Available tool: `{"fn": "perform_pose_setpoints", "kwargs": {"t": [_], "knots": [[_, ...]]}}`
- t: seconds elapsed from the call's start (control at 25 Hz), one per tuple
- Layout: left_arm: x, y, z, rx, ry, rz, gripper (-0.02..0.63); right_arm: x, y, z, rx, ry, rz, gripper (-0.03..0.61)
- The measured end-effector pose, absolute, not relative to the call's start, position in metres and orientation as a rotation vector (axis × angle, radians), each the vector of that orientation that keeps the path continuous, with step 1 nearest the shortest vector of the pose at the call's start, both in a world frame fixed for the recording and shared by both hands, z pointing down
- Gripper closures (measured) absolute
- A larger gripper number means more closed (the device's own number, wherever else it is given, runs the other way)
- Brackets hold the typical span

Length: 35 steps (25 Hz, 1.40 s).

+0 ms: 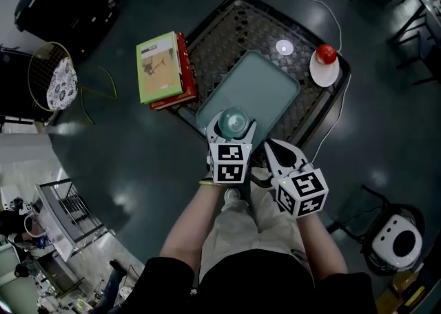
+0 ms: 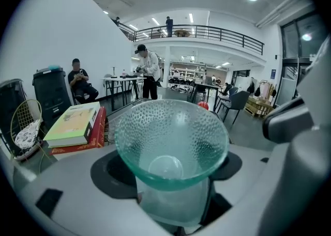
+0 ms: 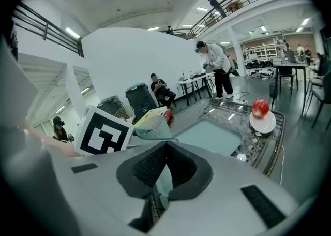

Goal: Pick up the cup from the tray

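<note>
Clasping the glass cup (image 2: 170,136) by its lower part, the left gripper (image 1: 233,130) is holding it upright, with a jaw pressing on each side and the wide dimpled rim flaring above them. In the head view the cup is sitting over the near edge of the teal tray (image 1: 265,82); whether its base is touching the tray cannot be told. The tray is lying on a dark mesh table (image 1: 234,27). A stack of books (image 1: 162,68), green on top of red, is resting at the table's left edge. A red apple (image 1: 326,53) is sitting on a white plate (image 1: 318,73) at the table's right corner, well apart from the cup. The right gripper (image 1: 274,149) is hanging just beside the left one, its jaws clenched together with nothing between them.
</note>
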<state>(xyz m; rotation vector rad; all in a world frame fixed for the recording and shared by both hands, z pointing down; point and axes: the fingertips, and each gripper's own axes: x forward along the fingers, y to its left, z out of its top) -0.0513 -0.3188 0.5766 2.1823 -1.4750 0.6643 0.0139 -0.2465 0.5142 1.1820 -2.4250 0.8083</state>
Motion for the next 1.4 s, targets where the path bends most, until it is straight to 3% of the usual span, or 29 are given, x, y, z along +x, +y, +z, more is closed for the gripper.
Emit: {"fn": "perform_pose_setpoints", "kwargs": {"t": [1.4], "knots": [[-0.088,-0.161,0.497,2.234,-1.441,0.547,0.235,-0.021,-0.139,0.474,1.204,-2.451,0.636,0.569]]}}
